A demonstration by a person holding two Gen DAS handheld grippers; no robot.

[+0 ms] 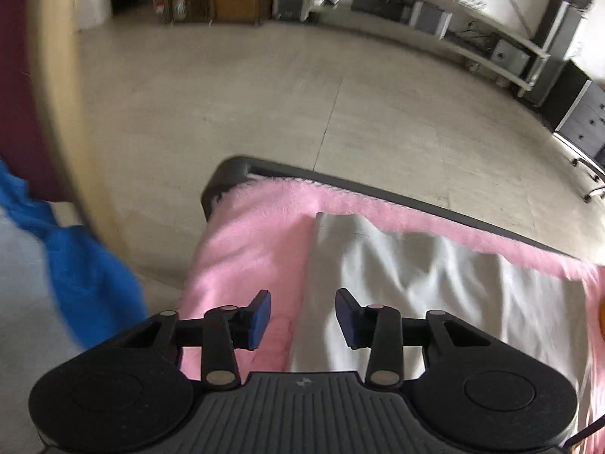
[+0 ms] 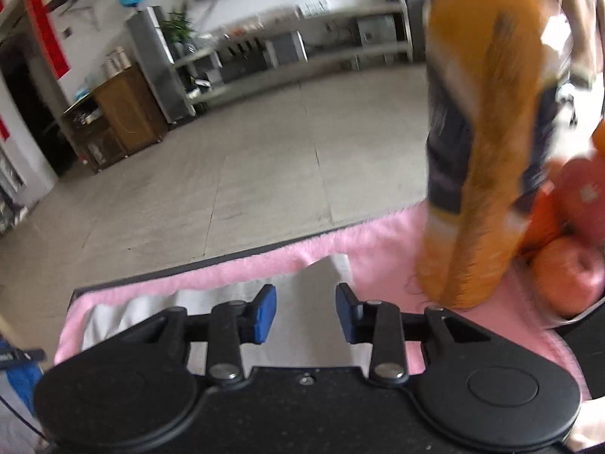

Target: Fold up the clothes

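Tilting down over white cloth (image 1: 416, 265), left hand-held gripper (image 1: 303, 317) and right hand-held gripper (image 2: 305, 314), both parted, empty.

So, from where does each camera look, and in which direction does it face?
Left wrist: sits on the left claw, looking forward and down at the white cloth on the pink blanket; only its own fingers show.
Right wrist: sits on the right claw, facing the same cloth beside an orange plush toy.
Shared: cloth, blanket, floor.
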